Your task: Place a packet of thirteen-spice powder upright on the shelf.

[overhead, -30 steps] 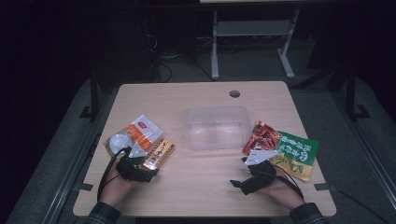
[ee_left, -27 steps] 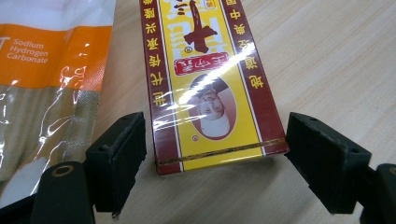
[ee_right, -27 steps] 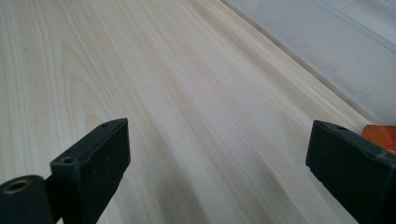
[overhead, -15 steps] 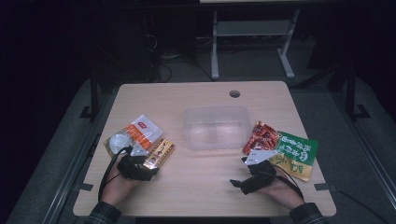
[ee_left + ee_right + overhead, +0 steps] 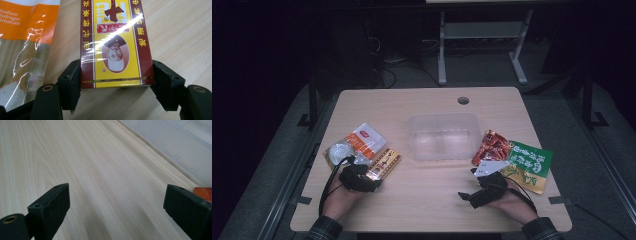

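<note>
The room lay dark around a pale wooden table [image 5: 432, 200], with a clear plastic tub [image 5: 443, 135] at its centre. Our left gripper [image 5: 113, 97] sat over the near end of the yellow and maroon box [image 5: 113, 42], which lay flat on the table just beside an orange and white pouch [image 5: 22, 50]. Its jaws had just been closing, and the pads stood against the box's two long sides, so we judged the grip made or all but made. The box looked light and stiff, wrapped in glossy film that could slip; holding it across its narrow width near the end seemed right, firmly but without crushing the card. Our right gripper [image 5: 117, 207] rested with its jaws wide apart over bare wood, holding nothing, near the red packet [image 5: 492, 146] and green packet [image 5: 528, 164].
</note>
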### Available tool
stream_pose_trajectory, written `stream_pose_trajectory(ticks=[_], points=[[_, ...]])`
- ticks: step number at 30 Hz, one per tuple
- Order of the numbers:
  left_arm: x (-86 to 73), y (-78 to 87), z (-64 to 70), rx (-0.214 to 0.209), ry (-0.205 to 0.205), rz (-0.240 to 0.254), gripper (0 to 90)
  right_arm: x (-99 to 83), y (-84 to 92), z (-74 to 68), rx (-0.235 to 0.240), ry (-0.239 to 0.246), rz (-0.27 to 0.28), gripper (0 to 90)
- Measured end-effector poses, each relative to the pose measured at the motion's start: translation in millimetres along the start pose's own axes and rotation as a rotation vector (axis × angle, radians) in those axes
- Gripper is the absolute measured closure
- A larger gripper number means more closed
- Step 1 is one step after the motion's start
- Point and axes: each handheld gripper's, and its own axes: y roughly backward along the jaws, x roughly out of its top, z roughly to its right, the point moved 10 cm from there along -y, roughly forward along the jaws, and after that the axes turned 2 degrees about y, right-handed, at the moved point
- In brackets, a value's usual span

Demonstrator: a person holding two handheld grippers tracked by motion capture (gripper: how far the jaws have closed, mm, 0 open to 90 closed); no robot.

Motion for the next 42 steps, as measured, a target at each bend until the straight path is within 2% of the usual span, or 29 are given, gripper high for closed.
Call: stream_pose_trajectory(ticks=[4,14,17,21,23,25,27,29,30,31,32,34,35,37,38,40,42], points=[[0.7,0.9,1.3,-0.009,-0.002,0.002,31.6,0.3,0.5,0.0,0.0,-0.001,0.002,6.6],[3.9,9.5,5.9,-0.045,-0.04,0.025,31.9,0.5,1.3,0.2,-0.001,-0.001,0.004,6.5],[7.9,15.2,11.1,-0.074,-0.056,0.056,32.0,0.5,1.5,0.2,0.0,-0.001,0.004,6.5],[9.0,20.5,17.2,-0.111,-0.096,0.065,32.0,1.4,2.5,0.1,0.002,-0.004,0.011,6.5],[9.6,21.6,20.2,-0.125,-0.098,0.072,32.1,2.0,3.4,1.1,0.004,0.002,0.019,6.5],[10.0,23.9,23.7,-0.141,-0.117,0.075,32.1,2.1,4.4,1.5,0.005,-0.001,0.02,6.5],[12.5,26.2,27.5,-0.16,-0.146,0.093,32.1,2.5,6.2,0.5,0.017,0.009,0.015,6.5],[14.8,28.7,34.0,-0.19,-0.153,0.111,32.1,3.3,8.3,-0.7,0.03,0.022,0.013,6.4],[14.8,28.7,34.0,-0.19,-0.153,0.111,32.1,3.3,8.3,-0.7,0.03,0.022,0.013,6.4],[17.0,30.9,40.1,-0.216,-0.173,0.128,32.1,4.1,10.8,-4.4,0.064,0.018,0.01,6.5],[17.7,31.7,42.7,-0.226,-0.189,0.133,32.1,4.6,11.6,-5.2,0.078,0.029,0.012,6.5],[18.3,32.1,45.1,-0.236,-0.192,0.136,32.1,5.0,13.3,-7.1,0.093,0.033,0.008,7.1],[19.6,32.4,51.0,-0.256,-0.209,0.146,32.1,5.5,14.4,-9.0,0.106,0.03,0.007,8.5],[20.3,32.5,55.9,-0.273,-0.236,0.145,32.1,5.6,15.3,-9.8,0.119,0.044,0.01,9.5],[21.4,32.2,60.0,-0.286,-0.228,0.154,32.0,5.5,15.6,-10.5,0.126,0.047,0.009,9.6],[21.6,32.0,62.4,-0.296,-0.242,0.155,32.1,5.5,15.7,-11.1,0.131,0.046,0.008,9.9],[24.7,30.4,72.3,-0.325,-0.262,0.17,32.1,4.7,16.1,-11.5,0.138,0.046,0.002,10.5]])
